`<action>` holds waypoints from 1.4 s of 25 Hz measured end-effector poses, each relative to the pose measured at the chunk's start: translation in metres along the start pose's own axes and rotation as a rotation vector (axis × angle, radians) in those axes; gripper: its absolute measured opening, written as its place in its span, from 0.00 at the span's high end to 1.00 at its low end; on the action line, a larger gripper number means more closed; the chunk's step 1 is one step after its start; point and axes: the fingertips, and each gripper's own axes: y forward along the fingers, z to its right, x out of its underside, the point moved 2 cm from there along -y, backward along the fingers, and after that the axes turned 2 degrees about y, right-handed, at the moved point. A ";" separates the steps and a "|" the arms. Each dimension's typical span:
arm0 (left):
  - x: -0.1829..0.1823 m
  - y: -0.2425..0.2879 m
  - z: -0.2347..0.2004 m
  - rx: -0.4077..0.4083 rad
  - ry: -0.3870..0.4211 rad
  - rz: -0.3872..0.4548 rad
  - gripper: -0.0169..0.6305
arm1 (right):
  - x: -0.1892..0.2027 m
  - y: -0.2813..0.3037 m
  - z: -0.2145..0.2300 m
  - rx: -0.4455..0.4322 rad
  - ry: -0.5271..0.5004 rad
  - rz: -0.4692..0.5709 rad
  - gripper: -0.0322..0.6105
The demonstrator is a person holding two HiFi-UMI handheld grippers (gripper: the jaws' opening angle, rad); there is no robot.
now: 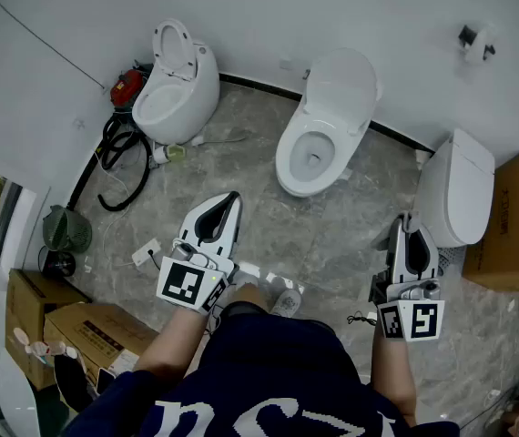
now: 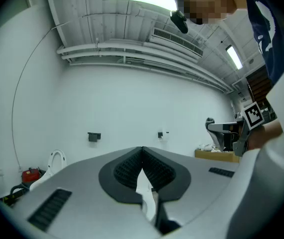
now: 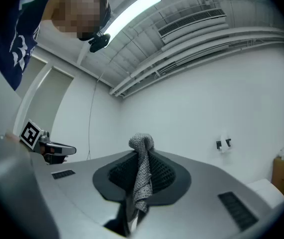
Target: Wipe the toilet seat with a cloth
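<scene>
Three white toilets stand along the far wall. The middle toilet (image 1: 319, 135) has its lid up and its seat (image 1: 307, 164) down. The left toilet (image 1: 176, 91) is also open, while the right toilet (image 1: 457, 188) has its lid shut. My right gripper (image 1: 409, 226) (image 3: 141, 151) is shut on a grey knitted cloth (image 3: 142, 176) that hangs down between the pads; it is held beside the right toilet. My left gripper (image 1: 230, 200) (image 2: 142, 151) is shut, held low in front of the middle toilet, a good way short of the bowl. Both point up at the wall.
A red canister (image 1: 127, 86) and a coiled black hose (image 1: 118, 164) lie left of the left toilet. Cardboard boxes (image 1: 82, 330) sit at the lower left and another box (image 1: 507, 228) at the right. A green bag (image 1: 66, 229) lies by the left wall. Grey marble floor (image 1: 332, 235).
</scene>
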 end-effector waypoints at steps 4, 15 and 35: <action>0.002 -0.001 0.003 -0.002 -0.003 0.005 0.95 | 0.003 -0.003 0.000 -0.004 0.000 -0.001 0.85; 0.000 0.002 0.013 -0.019 -0.001 0.002 0.95 | -0.002 -0.015 0.015 -0.006 0.057 0.026 0.85; 0.014 0.097 -0.025 -0.018 -0.035 -0.013 0.95 | 0.018 0.075 0.056 -0.015 0.088 0.000 0.85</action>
